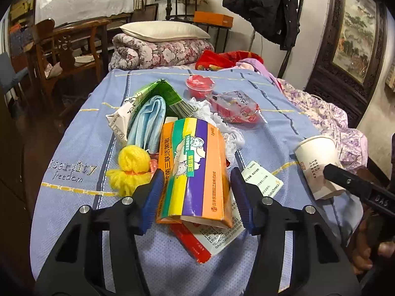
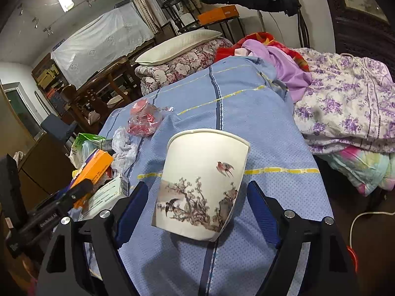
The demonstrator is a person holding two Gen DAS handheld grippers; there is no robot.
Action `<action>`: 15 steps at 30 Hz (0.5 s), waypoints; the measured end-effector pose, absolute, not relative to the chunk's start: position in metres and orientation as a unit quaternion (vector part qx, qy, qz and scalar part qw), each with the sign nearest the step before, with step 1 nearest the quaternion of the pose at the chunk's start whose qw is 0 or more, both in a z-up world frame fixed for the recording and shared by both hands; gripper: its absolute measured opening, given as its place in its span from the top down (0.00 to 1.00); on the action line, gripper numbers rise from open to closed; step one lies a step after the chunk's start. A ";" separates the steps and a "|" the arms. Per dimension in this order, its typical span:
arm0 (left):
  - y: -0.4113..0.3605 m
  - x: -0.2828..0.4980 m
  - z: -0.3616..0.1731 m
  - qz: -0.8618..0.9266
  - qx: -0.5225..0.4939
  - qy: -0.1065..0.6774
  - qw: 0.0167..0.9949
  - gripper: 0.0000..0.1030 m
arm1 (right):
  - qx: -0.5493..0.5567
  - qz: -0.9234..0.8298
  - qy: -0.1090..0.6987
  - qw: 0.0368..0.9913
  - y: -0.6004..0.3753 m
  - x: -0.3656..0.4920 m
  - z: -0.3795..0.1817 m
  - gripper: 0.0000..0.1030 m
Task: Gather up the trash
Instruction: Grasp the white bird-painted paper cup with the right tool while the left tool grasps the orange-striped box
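A pile of trash lies on the blue bedspread (image 1: 271,128). In the left wrist view my left gripper (image 1: 196,175) is shut on an orange box with yellow, green and purple stripes (image 1: 195,167); both blue pads sit against its sides. That box rests on a red and white medicine box (image 1: 209,241). In the right wrist view a white paper cup with a painted tree and birds (image 2: 202,187) lies on its side between the fingers of my right gripper (image 2: 197,186), which is open with a gap on each side. The same cup (image 1: 318,162) shows at the right of the left wrist view.
Around the striped box lie a yellow yarn tuft (image 1: 130,167), a blue face mask (image 1: 148,120), a green carton (image 1: 170,96), crumpled white plastic (image 1: 222,128), a red wrapper bag (image 1: 237,108) and a red-filled plastic cup (image 1: 200,86). Folded quilts (image 2: 345,108) fill the bed's right side.
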State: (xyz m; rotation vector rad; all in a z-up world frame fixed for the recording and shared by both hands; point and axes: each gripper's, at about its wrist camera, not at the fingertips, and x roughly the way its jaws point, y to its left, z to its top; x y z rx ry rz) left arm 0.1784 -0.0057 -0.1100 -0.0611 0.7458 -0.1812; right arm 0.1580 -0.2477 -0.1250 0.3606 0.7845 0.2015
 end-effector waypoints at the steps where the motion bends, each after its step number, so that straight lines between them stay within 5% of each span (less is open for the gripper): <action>1: -0.004 0.176 -0.110 -0.088 -0.031 0.363 0.927 0.47 | 0.173 0.098 0.379 0.904 -0.247 0.158 -0.125 0.21; 11: -0.009 0.171 -0.113 -0.082 -0.015 0.367 0.927 0.46 | 0.156 0.094 0.377 0.908 -0.240 0.158 -0.131 0.22; 13: -0.010 0.172 -0.115 -0.080 -0.017 0.367 0.927 0.46 | 0.149 0.092 0.375 0.910 -0.239 0.157 -0.131 0.34; 15: -0.009 0.172 -0.114 -0.081 -0.020 0.366 0.927 0.47 | 0.143 0.095 0.375 0.911 -0.238 0.157 -0.131 0.33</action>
